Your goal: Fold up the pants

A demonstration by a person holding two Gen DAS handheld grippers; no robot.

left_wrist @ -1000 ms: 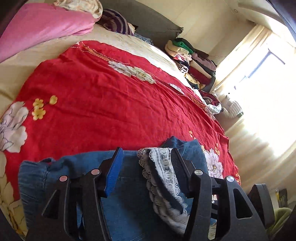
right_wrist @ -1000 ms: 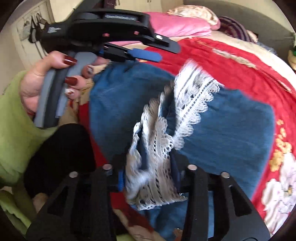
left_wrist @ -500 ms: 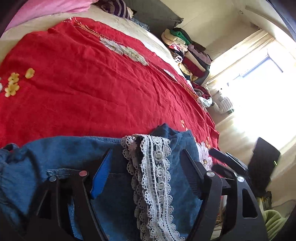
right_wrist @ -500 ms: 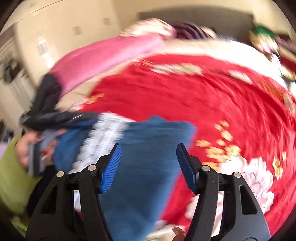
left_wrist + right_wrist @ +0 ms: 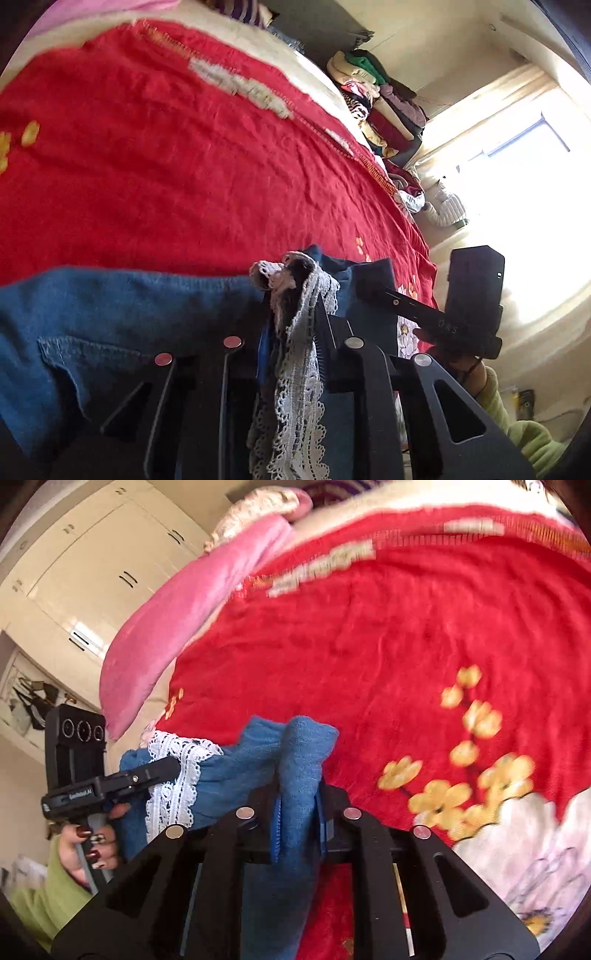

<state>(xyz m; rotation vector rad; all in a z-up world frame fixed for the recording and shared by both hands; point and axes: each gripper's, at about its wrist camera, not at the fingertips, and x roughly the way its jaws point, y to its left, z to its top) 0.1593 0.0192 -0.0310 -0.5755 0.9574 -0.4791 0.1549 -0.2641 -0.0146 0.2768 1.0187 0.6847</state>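
your left claw [image 5: 291,332] had just closed on the blue denim pants' [image 5: 110,317] white lace hem [image 5: 295,387]; your right claw [image 5: 299,812] had just pinched a bunched denim fold.

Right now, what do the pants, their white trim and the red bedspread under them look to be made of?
Pants: blue denim, matte, with visible weave and a stitched pocket seam. White trim: openwork lace, probably cotton; holes and scalloped edges show. Red bedspread: soft woven or plush fabric, slightly wrinkled, with a printed flower pattern; blur leaves the pile unclear.
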